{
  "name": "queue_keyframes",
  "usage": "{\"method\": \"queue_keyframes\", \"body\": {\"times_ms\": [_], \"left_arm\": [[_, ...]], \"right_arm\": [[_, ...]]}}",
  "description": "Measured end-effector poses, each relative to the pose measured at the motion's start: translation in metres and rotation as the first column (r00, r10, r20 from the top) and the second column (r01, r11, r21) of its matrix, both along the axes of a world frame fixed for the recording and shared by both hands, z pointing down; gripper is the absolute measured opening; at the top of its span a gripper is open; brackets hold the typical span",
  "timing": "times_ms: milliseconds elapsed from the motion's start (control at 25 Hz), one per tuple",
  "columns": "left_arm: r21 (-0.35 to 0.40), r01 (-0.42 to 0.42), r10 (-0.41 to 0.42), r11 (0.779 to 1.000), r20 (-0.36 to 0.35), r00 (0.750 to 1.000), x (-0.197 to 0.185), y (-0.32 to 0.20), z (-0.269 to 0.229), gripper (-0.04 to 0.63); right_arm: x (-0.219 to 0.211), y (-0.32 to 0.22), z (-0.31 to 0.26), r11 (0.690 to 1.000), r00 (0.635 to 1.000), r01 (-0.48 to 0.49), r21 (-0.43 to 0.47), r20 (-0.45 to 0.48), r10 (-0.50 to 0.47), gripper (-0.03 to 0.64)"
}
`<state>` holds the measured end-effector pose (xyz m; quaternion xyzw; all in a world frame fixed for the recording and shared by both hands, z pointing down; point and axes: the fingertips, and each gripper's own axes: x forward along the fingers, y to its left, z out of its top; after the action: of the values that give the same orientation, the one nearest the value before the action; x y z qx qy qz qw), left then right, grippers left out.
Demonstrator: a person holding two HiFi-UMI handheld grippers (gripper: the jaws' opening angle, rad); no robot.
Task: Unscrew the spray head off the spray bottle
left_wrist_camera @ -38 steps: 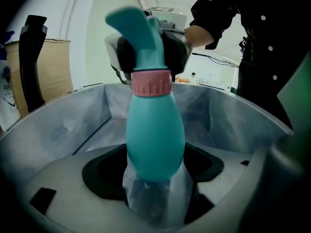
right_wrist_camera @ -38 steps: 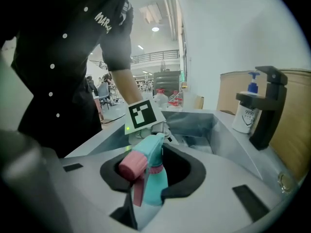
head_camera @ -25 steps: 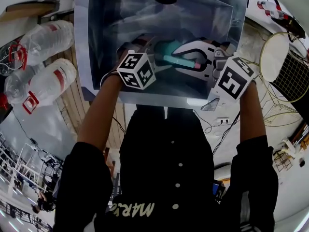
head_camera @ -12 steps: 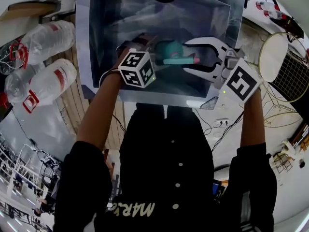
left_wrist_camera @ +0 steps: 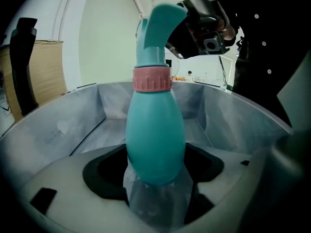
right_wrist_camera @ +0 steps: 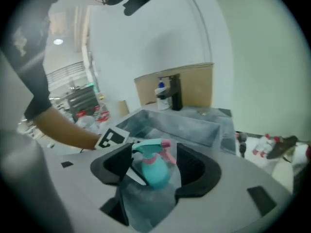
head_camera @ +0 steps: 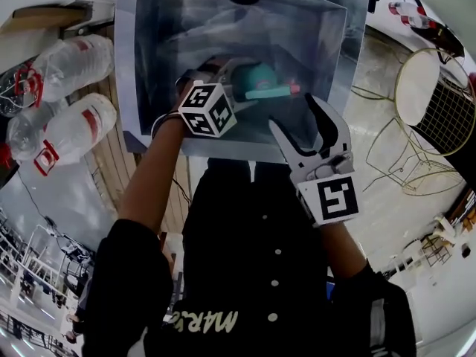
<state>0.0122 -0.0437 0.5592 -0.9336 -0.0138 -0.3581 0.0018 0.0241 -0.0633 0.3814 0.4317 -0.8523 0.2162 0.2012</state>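
I am reading only one bit of print: pale letters on my dark shirt (head_camera: 208, 322), upside down, looking like "MAR" before blurring. The red bottle labels (head_camera: 91, 122) are showing nothing legible.

Head looks steeply down; all share spray bottle (head_camera: 259, 76)

Black buttoned shirt (head_camera: 253, 236), white buttons, pale lettering across front; sleeves (head_camera: 130, 274) cover upper arms. White right gripper (head_camera: 296, 117), black pads; black-white marker cubes (head_camera: 209, 108).
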Motion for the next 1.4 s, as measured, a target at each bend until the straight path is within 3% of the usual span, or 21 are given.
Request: {"method": "queue_keyframes", "body": {"times_ms": [80, 280, 440, 520, 680, 800, 880, 920, 1000, 1120, 1320, 1400], "left_arm": [[-0.006, 0.011, -0.012, 1.0, 0.0, 1.0, 0.0, -0.001, 0.0, 0.373], [-0.003, 0.011, -0.011, 1.0, 0.002, 1.0, 0.0, -0.001, 0.0, 0.373], [0.008, 0.008, -0.008, 1.0, 0.021, 1.0, 0.003, 0.001, 0.001, 0.373], [0.022, 0.001, -0.002, 1.0, 0.034, 0.999, 0.003, 0.002, 0.001, 0.373], [0.003, 0.023, -0.023, 1.0, 0.028, 0.999, 0.004, 0.002, 0.001, 0.373], [-0.009, 0.027, -0.027, 1.0, 0.017, 0.999, 0.003, 0.0, 0.001, 0.373], [-0.013, 0.023, -0.023, 1.0, 0.012, 1.0, 0.004, 0.0, 0.001, 0.373], [-0.015, 0.02, -0.02, 1.0, 0.01, 1.0, 0.004, 0.0, 0.001, 0.373], [-0.015, 0.012, -0.012, 1.0, 0.007, 1.0, 0.003, 0.0, 0.001, 0.373], [-0.015, 0.002, -0.001, 1.0, 0.005, 1.0, 0.003, 0.0, 0.001, 0.373], [-0.016, -0.01, 0.01, 1.0, -0.002, 1.0, 0.005, 0.001, -0.001, 0.373], [-0.017, -0.011, 0.011, 1.0, -0.001, 1.0, 0.005, 0.002, 0.0, 0.373]], "right_arm": [[0.004, 0.002, -0.002, 0.992, 0.992, -0.125, 0.008, -0.03, 0.125, 0.301], [-0.029, 0.017, 0.029, 0.992, 0.998, -0.049, -0.114, -0.043, 0.044, 0.321], [-0.036, -0.004, 0.032, 0.99, 0.995, -0.099, -0.095, 0.002, 0.1, 0.328], [-0.04, -0.01, 0.037, 0.994, 0.996, -0.085, -0.07, -0.033, 0.083, 0.327], [-0.039, -0.017, 0.046, 1.0, 0.987, -0.006, 0.0, -0.158, 0.006, 0.258], [-0.041, -0.021, 0.044, 0.993, 0.989, 0.089, 0.076, -0.124, -0.079, 0.23], [-0.041, -0.018, 0.044, 0.981, 0.975, 0.18, 0.078, -0.144, -0.168, 0.222], [-0.041, -0.015, 0.044, 0.97, 0.959, 0.235, 0.069, -0.176, -0.22, 0.171], [-0.042, -0.01, 0.044, 0.932, 0.914, 0.358, 0.062, -0.228, -0.336, 0.107], [-0.043, -0.004, 0.045, 0.85, 0.837, 0.524, 0.057, -0.221, -0.501, 0.104], [-0.042, 0.004, 0.043, 0.645, 0.642, 0.761, 0.066, -0.211, -0.737, 0.101], [-0.044, 0.006, 0.044, 0.581, 0.579, 0.811, 0.068, -0.231, -0.782, 0.103]]}}
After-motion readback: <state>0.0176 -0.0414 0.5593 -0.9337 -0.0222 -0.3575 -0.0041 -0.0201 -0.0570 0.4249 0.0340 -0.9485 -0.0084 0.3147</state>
